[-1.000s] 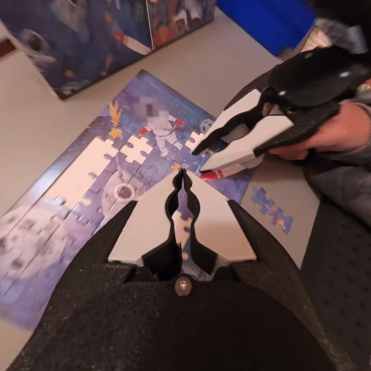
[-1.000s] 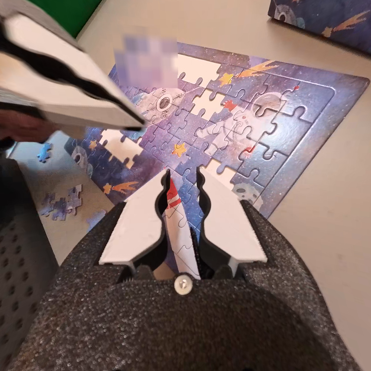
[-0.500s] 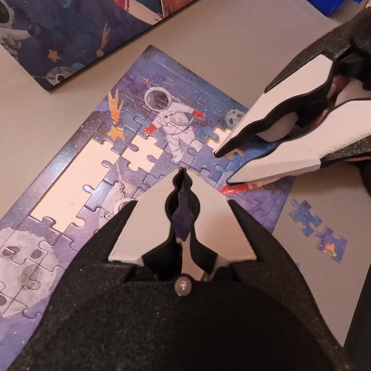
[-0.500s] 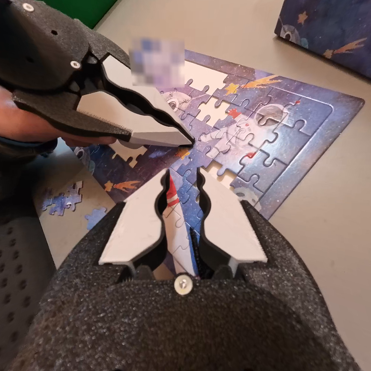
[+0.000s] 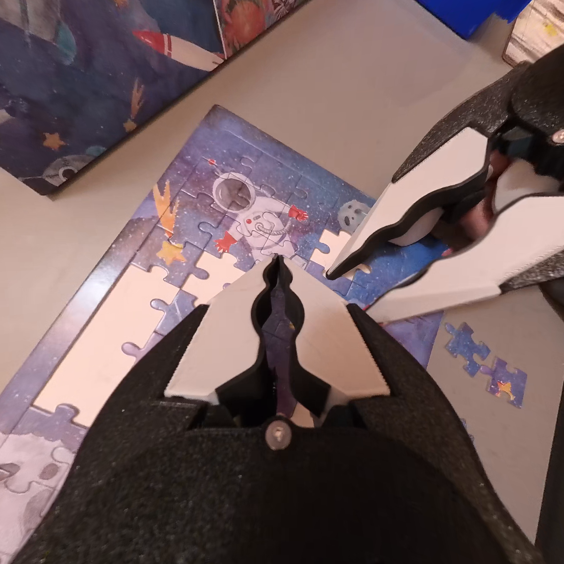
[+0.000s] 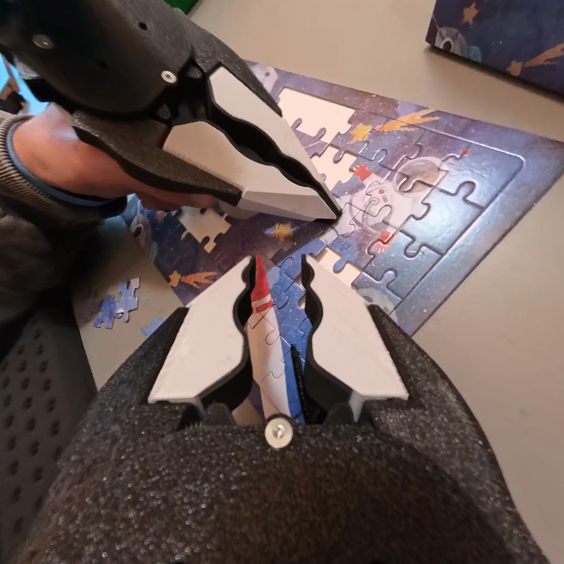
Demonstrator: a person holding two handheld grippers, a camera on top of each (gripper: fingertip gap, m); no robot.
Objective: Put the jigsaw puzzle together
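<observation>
Showing a space-themed jigsaw puzzle point(image 5: 244, 210), astronaut assembled, several white gaps

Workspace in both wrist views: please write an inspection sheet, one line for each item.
Surface: beige table, bare beside the puzzle.
Job's things: space puzzle in its frame, partly built, with several white gaps; loose pieces lie on the table beside it.
Clutter: picture box behind the puzzle; blue bin at the far edge.
Tongs: left tongs shut, tips over the astronaut's legs; right tongs open, over the rocket, holding nothing.
Cables: nothing seen.
Surroundings: black perforated surface at the table's near edge.
</observation>
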